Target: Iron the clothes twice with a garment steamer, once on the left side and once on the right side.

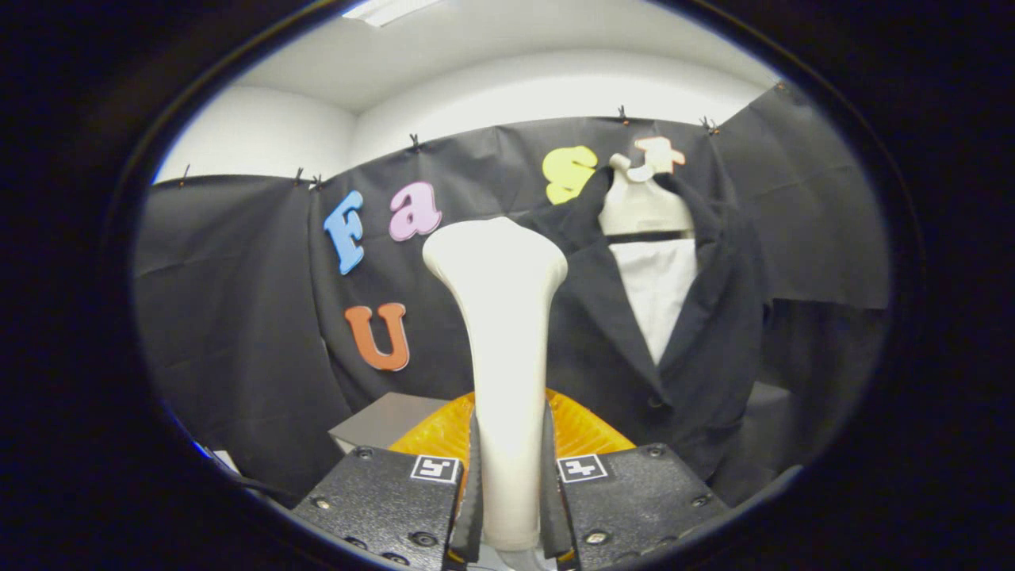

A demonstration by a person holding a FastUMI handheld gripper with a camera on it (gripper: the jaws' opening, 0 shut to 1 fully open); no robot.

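With the gripper (507,507) closed on the white garment steamer (501,317), its head stands upright; the dark jacket (603,333) hangs farther right, and a loose hold could let the smooth handle twist

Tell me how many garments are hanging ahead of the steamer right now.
2: a black jacket hangs beyond the steamer clamped between the gripper fingers, and a white shirt shows inside its open collar. More may be hidden underneath.

gripper-mounted fisheye, looks forward along fingers (474,492), close to jacket (626,341).
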